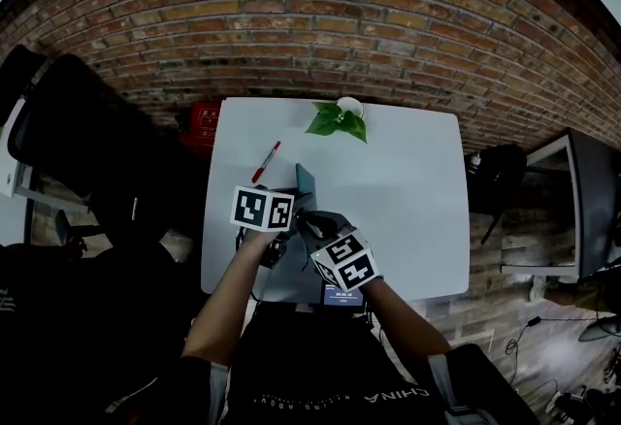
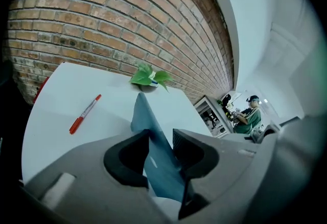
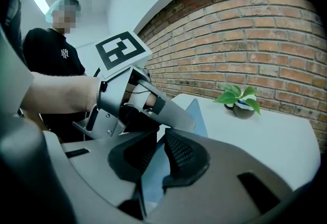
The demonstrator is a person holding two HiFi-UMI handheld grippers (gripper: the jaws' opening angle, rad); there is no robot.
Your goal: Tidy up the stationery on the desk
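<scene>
Blue folder (image 1: 305,182) raised on edge near the front of the white desk (image 1: 417,190), caught between both grippers.
Thin, smooth, light and probably floppy, so likely to bow or slip; best pinched well in from an edge. Right gripper (image 3: 161,141) clamped on it with ribbed dark pads; left gripper (image 2: 161,138) spread wide around it, not pressing. Beyond: slim red pen (image 2: 85,113) lying flat, leafy potted plant (image 2: 149,77) by the brick wall (image 2: 102,18).

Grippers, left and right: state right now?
Left gripper: jaws open, blue cover between them.
Right gripper: jaws shut on the blue cover.
</scene>
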